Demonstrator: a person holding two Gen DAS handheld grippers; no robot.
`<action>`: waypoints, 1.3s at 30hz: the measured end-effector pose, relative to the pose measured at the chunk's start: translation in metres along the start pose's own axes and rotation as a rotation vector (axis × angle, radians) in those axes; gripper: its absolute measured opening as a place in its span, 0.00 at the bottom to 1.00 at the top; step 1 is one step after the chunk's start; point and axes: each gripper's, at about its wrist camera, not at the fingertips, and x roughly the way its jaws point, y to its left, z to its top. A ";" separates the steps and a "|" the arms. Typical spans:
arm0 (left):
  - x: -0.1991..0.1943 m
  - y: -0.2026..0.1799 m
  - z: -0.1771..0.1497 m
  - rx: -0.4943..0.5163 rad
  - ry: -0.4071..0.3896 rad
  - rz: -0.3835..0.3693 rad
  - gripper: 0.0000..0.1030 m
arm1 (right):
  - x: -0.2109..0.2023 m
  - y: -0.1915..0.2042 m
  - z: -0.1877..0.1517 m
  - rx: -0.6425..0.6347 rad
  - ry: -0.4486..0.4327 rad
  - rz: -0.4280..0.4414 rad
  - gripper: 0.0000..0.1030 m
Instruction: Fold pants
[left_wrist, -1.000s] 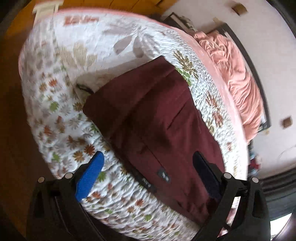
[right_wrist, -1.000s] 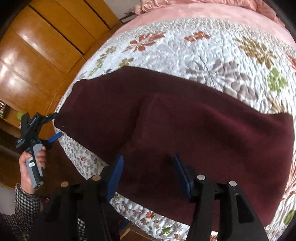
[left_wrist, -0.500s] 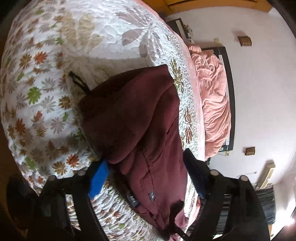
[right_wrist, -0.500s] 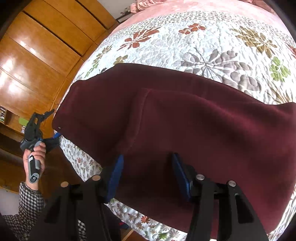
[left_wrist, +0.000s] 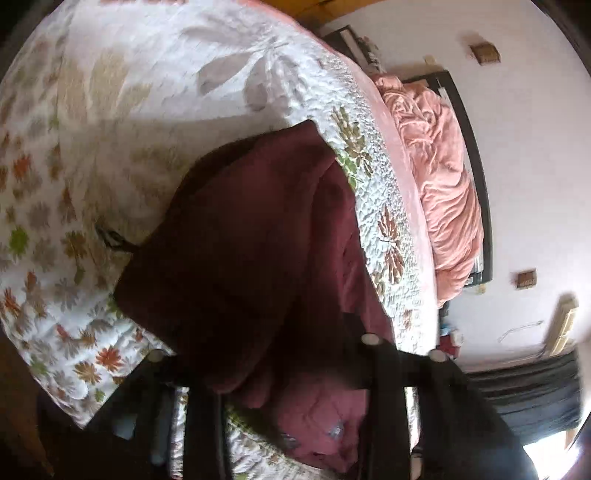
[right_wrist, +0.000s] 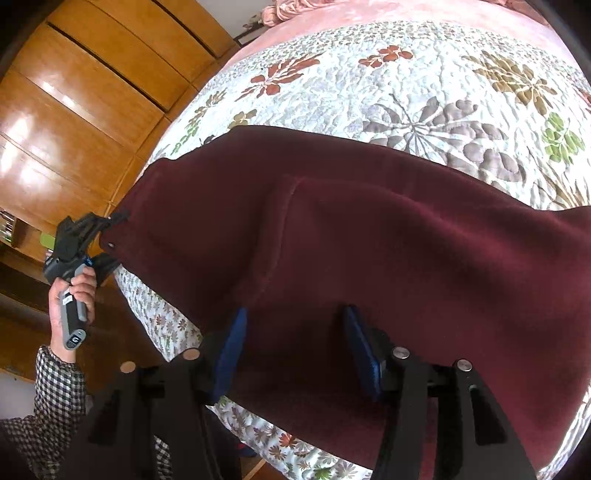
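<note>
While left claw (right_wrist: 110, 240) closes on pants (right_wrist: 369, 240) corner | right claw (right_wrist: 293, 350) half-wide straddling cloth

The left wrist view looks forward and down along the left gripper (left_wrist: 280, 369), very close to the maroon pants (left_wrist: 240, 258), toward the far wall. The right wrist view looks steeply down past the right gripper (right_wrist: 293, 350). Both share the pants and floral quilt (right_wrist: 424, 92).
</note>
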 end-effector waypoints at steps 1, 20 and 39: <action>0.000 0.002 -0.001 0.003 -0.004 0.015 0.27 | 0.000 -0.001 0.000 0.002 -0.001 0.003 0.55; -0.024 -0.078 -0.025 0.256 -0.136 -0.178 0.23 | -0.063 -0.035 -0.007 0.086 -0.147 0.050 0.58; 0.004 -0.208 -0.169 0.869 0.091 -0.210 0.23 | -0.081 -0.076 -0.022 0.200 -0.207 0.014 0.58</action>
